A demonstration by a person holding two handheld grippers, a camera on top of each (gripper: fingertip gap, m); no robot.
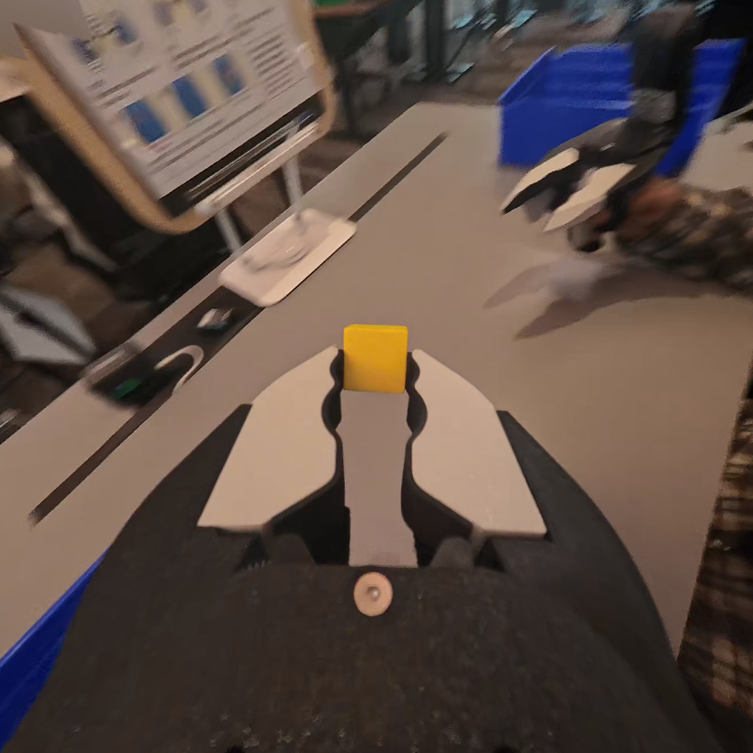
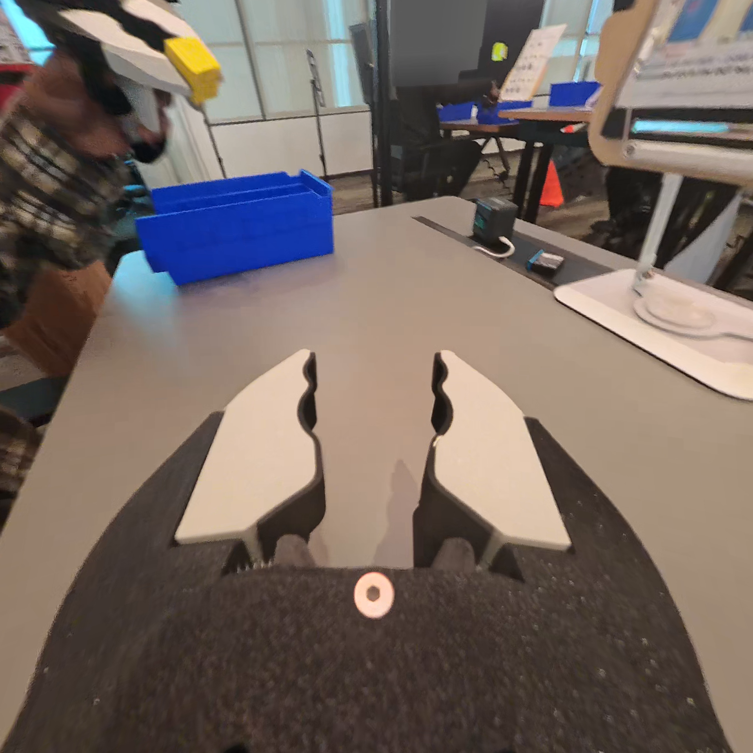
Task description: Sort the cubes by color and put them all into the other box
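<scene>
Left claw [image 1: 375,358] pinching yellow cube [image 1: 375,358] at fingertips

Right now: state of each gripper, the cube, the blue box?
left gripper: shut on the yellow cube, held above the table.
yellow cube: clamped between the fingertips, off the table.
right gripper: open, empty.
blue box: upright on the table, contents not visible.
</scene>
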